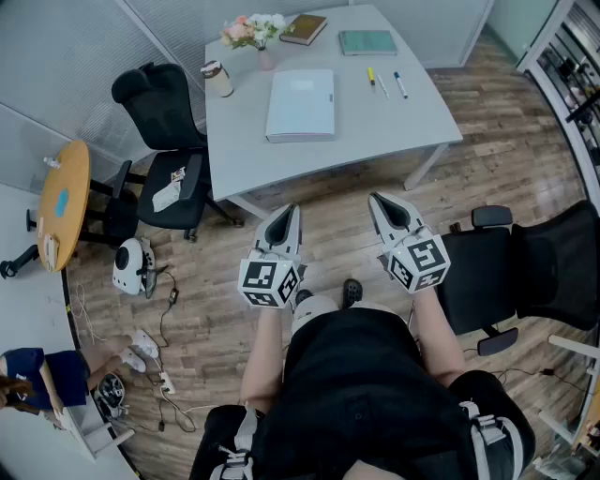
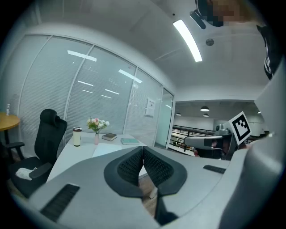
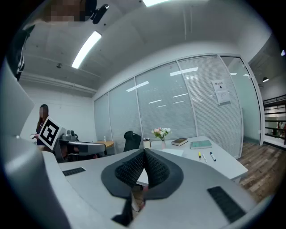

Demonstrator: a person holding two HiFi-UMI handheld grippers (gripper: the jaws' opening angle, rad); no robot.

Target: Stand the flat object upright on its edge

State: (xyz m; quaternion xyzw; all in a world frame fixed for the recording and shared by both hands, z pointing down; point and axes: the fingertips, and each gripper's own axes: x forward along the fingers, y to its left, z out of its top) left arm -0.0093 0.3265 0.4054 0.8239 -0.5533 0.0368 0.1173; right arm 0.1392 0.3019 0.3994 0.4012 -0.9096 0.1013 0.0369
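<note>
The left tool (image 1: 285, 214) and the right tool (image 1: 381, 201) hang side by side over the wooden floor (image 1: 333, 192), in front of the grey tabletop (image 1: 403, 131) and touching nothing on it. Each tool has its jaws pressed together with nothing between them. The pale folder (image 1: 300, 105) lies flat near the middle of the tabletop, well apart from both tools. Beyond it stand a cup (image 1: 217, 79) and a vase of flowers (image 1: 255, 33). A brown book (image 1: 305, 29), a green book (image 1: 367, 42) and some markers (image 1: 400, 84) lie farther right.
</note>
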